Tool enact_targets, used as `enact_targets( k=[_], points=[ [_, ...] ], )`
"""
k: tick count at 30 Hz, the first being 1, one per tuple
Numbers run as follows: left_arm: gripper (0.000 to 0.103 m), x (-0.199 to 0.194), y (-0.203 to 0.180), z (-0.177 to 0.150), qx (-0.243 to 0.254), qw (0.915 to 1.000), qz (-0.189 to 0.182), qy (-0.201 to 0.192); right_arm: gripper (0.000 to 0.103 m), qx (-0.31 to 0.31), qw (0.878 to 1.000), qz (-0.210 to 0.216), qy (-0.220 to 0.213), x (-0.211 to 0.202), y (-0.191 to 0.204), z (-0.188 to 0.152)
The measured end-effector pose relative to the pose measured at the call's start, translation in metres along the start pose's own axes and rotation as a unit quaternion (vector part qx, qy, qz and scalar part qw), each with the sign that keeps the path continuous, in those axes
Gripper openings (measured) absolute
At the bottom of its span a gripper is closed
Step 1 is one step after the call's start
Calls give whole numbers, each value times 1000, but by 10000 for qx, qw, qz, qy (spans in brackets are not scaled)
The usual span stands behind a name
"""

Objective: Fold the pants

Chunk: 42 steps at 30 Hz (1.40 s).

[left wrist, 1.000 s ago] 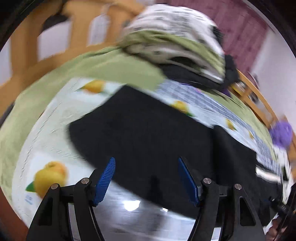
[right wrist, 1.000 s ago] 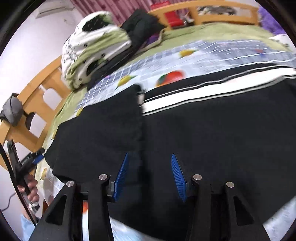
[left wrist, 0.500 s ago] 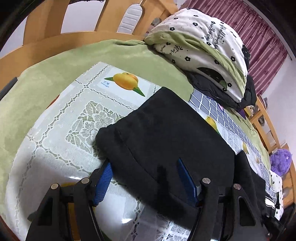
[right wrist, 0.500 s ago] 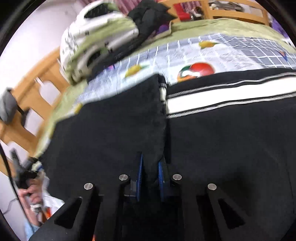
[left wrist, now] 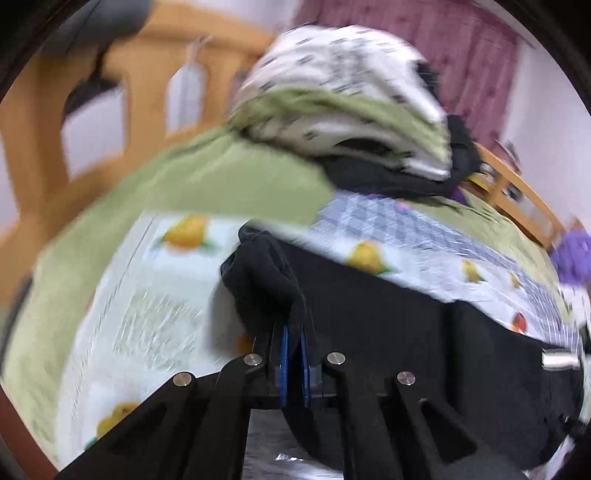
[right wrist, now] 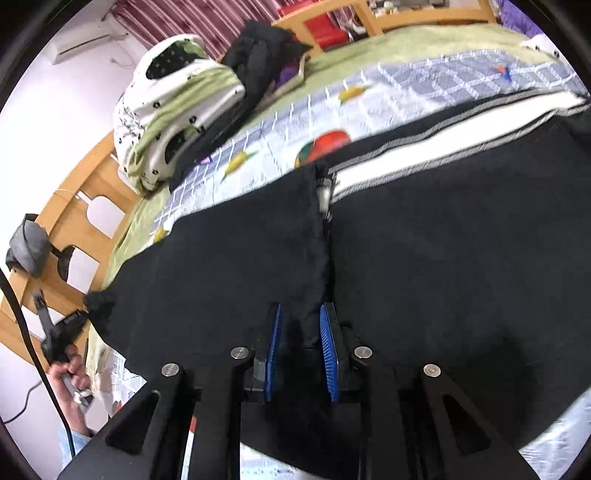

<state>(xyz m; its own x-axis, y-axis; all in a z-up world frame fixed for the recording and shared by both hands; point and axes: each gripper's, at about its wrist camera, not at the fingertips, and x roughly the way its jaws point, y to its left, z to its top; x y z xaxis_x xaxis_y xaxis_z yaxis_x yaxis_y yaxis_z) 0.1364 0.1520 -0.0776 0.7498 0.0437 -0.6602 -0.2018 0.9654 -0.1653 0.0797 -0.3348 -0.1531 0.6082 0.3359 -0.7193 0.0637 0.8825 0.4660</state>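
Wood frames the scene: a pale orange bed frame (right wrist: 92, 192) with cut-out openings runs along one side of the bed, and a matching rail closes the far end. Behind it are a pale wall with an air conditioner (right wrist: 79, 44) mounted high and a dark red striped curtain (right wrist: 177, 18). Over the mattress lies a light green sheet (left wrist: 207, 173), and on top of that a white and blue-checked cover printed with fruit (right wrist: 295, 122). At one corner of the bed sits a folded quilt (right wrist: 173, 110), white with small black flowers and a green lining, with dark clothes (right wrist: 258, 59) piled against it. Something purple (left wrist: 574, 254) lies at the far edge. The black pants (right wrist: 424, 258) are spread flat across the printed cover and fill most of the near view; a white stripe edged in grey runs along their far side. The left wrist view is blurred by motion. In it the left gripper (left wrist: 293, 338) has its blue pads pressed together on a bunched corner of the pants, which rises from the cover as a small peak; these jaws have just closed. The right gripper (right wrist: 301, 325) holds a raised fold of the black cloth between its blue pads, which stand a little apart with the fabric filling the gap; its jaws have just eased slightly wider. At the left edge of the right wrist view, a hand (right wrist: 70, 373) grips the other tool's handle.
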Motion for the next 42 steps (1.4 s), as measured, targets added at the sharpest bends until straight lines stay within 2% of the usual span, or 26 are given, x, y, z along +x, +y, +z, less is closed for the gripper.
enact_targets(
  k=[3,4,6,7,8,10,12,14,16,17,19,20,21,23,24,26,30,34,38,41,42],
  points=[
    [6,-27,-60,19,630,9976,-250,-120,24,-182,9992,-348,-27,-21,0,12],
    [6,-33,-74,22,758,9965,-316,-127,24,-182,9992,-348,-27,-21,0,12],
    [6,-50,-119,26,1196,9912,-566,-111,24,-380,9972,-641,-47,-47,3,27],
    [6,-56,-138,25,1373,9883,-663,-101,24,-380,9972,-641,-47,-47,3,27],
    [6,-62,-159,21,1579,9845,-754,-87,25,-432,9965,-717,-55,-54,3,30],
    [6,-69,-205,5,1963,9759,-951,-31,25,-1059,9883,-1095,0,-72,6,32],
    [6,-69,-241,-17,2160,9692,-1180,54,29,-1399,9761,-1653,-156,-86,2,26],
    [6,-62,-268,-41,2243,9650,-1342,211,33,-1347,9773,-1627,-139,-90,-3,24],
    [6,-50,-298,-73,2359,9573,-1577,555,33,-1045,9876,-1171,-40,-96,-24,18],
    [6,-42,-315,-95,2502,9508,-1665,754,33,-942,9892,-1122,-76,-96,-30,16],
    [6,-34,-333,-123,2693,9434,-1684,957,33,-778,9915,-1035,-113,-93,-39,12],
    [7,-30,-340,-136,2840,9409,-1531,1025,33,-634,9939,-900,-101,-90,-44,11],
    [8,-27,-345,-146,2975,9393,-1342,1057,33,-634,9939,-900,-101,-90,-44,11],
    [16,-26,-347,-159,3047,9371,-1275,1124,33,-410,9972,-626,-74,-83,-49,10],
    [22,-27,-343,-161,2980,9364,-1413,1201,33,-304,9983,-483,-121,-78,-52,9],
    [28,-31,-337,-161,2839,9349,-1664,1331,33,-288,9984,-464,-147,-76,-51,8],
    [29,-40,-330,-161,2859,9343,-1732,1239,33,-60,9994,-281,-172,-62,-50,13],
    [29,-44,-313,-156,2808,9379,-1664,1177,34,-93,9997,-213,-119,-56,-40,13],
    [31,-45,-279,-141,2547,9473,-1606,1092,36,-392,9986,-293,-190,-51,-10,10],
    [71,-48,-243,-124,2302,9591,-1411,851,40,-606,9969,-465,-208,-43,9,8],
    [72,-49,-222,-115,2099,9674,-1260,643,40,-709,9959,-525,-216,-39,17,8]
  ],
)
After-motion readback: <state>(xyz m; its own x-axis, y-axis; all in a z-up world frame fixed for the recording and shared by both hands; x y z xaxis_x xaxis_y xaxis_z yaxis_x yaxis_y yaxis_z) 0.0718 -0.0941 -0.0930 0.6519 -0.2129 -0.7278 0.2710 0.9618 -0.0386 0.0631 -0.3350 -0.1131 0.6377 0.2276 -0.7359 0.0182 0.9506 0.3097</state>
